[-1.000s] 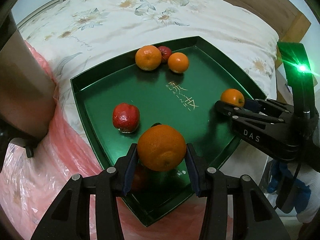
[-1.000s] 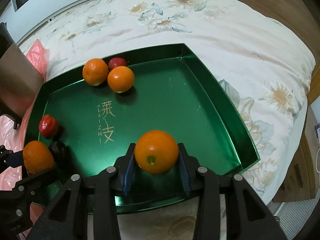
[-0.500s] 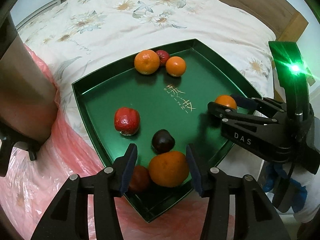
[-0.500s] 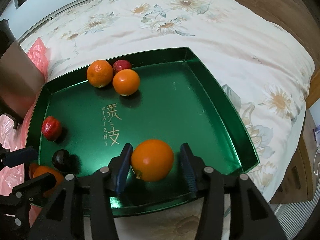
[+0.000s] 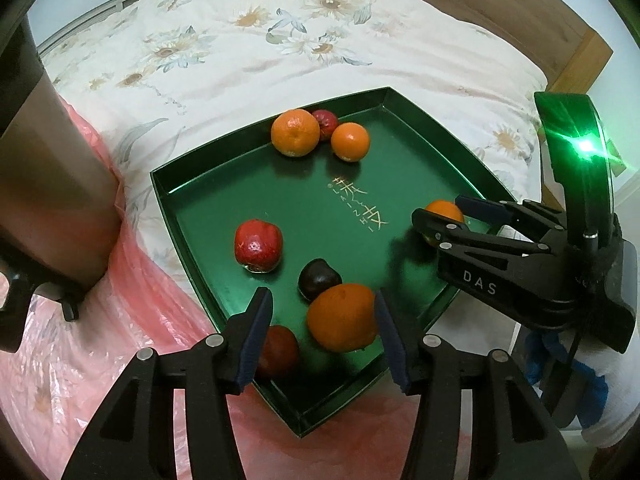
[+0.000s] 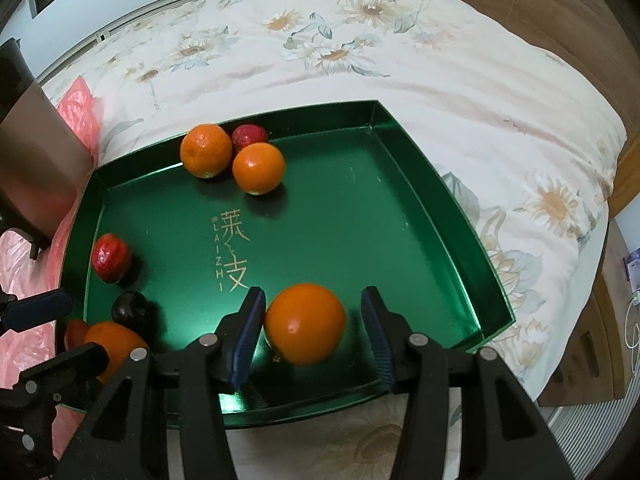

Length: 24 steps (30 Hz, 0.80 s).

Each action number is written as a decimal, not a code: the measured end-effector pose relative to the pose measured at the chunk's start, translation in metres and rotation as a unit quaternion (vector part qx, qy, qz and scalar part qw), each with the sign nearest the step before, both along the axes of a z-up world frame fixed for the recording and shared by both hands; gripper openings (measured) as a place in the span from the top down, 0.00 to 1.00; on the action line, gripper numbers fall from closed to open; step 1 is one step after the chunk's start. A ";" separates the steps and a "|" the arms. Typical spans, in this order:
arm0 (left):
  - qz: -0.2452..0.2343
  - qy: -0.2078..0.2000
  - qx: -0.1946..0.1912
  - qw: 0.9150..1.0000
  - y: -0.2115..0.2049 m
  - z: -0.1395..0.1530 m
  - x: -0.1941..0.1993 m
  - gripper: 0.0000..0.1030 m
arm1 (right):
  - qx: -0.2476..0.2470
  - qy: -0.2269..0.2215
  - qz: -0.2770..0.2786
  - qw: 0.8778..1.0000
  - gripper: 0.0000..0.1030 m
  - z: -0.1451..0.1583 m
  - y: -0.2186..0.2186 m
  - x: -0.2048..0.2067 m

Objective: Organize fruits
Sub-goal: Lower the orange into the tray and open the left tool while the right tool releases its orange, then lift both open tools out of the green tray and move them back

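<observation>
Tray (image 5: pixel 192 216): green, gold lettering on its floor, lying on a floral bed (image 5: pixel 248 40); pink plastic (image 5: pixel 132 304) under its left side.
Left gripper (image 5: pixel 324 332): fingers spread wide over the tray's near corner, gripping nothing.
Orange (image 5: pixel 343 317): on the tray floor between the left fingers, close to the right finger, clear of the left one.
Dark fruit (image 5: pixel 319 279): just behind that orange, touching or nearly so.
Red fruit (image 5: pixel 258 245): near the tray's left wall; another red one (image 5: pixel 279 351) sits in the near corner, partly hidden by the left finger.
Right gripper (image 6: pixel 312 336): fingers open at the tray's near edge.
Second orange (image 6: pixel 305 323): on the tray between the right fingers, gaps on both sides.
Far wall of tray: two oranges (image 6: pixel 206 156) (image 6: pixel 259 168) side by side, a small red fruit (image 6: pixel 249 136) behind them.
</observation>
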<state>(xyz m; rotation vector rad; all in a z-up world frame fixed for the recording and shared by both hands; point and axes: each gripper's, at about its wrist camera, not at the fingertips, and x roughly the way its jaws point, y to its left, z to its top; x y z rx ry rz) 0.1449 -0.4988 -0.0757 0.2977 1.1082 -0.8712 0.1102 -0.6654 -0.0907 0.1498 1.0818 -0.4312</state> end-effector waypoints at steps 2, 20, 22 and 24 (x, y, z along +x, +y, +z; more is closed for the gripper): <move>0.000 0.000 -0.005 1.000 0.002 0.002 0.000 0.54 | -0.001 -0.004 -0.002 1.000 0.12 0.004 0.001 0.000; 0.015 0.012 -0.039 0.999 0.028 0.019 -0.001 0.46 | -0.007 -0.028 0.002 1.000 0.00 0.022 0.019 -0.006; 0.013 0.013 -0.036 0.999 0.031 0.020 -0.002 0.46 | -0.007 -0.030 0.004 1.000 0.00 0.024 0.022 -0.006; 0.009 0.011 -0.032 0.999 0.034 0.021 -0.005 0.45 | -0.007 -0.031 0.004 1.000 0.00 0.024 0.024 -0.007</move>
